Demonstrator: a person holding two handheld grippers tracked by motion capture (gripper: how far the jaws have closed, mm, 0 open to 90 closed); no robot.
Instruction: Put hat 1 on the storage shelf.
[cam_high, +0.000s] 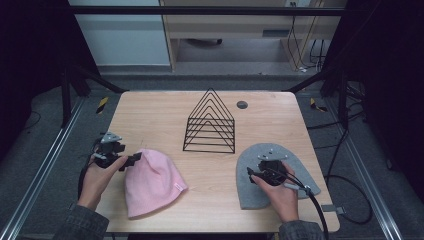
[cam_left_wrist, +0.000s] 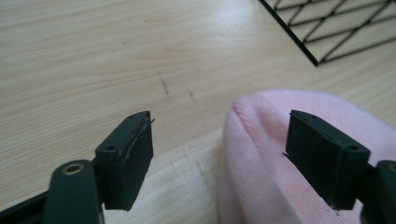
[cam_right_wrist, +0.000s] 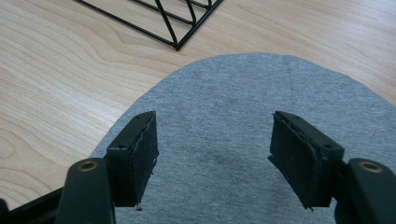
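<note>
Pink beanie (cam_high: 151, 181) is lying flat on the near-left part of the wooden table (cam_high: 160, 112), rounded crown pointing far, cuff toward you. Your left gripper (cam_high: 134, 160) is sitting at its far-left edge, jaws spread and gripping nothing. In the left gripper view (cam_left_wrist: 219, 158) one jaw is hanging over bare wood and the other over the pink knit (cam_left_wrist: 261, 154), so the beanie's edge is running between them.

Your right gripper (cam_high: 250, 172) is hovering over the grey beanie (cam_high: 250, 192), which is lying flat on the near-right part of the table, crown also pointing far. In the right gripper view (cam_right_wrist: 212, 156) both jaws are standing wide apart over the grey fabric (cam_right_wrist: 224, 102), released, pinching nothing. Whether the pads are touching the cloth, I can't tell.

Black wire rack (cam_high: 210, 122), a row of triangular frames, is standing upright at the table's centre, far of both beanies and between them, clear of each. Its corner is showing at the top of both gripper views (cam_left_wrist: 327, 32) (cam_right_wrist: 163, 21).

A small dark round grommet (cam_high: 242, 104) is sitting in the tabletop to the right of the rack's peak.
</note>
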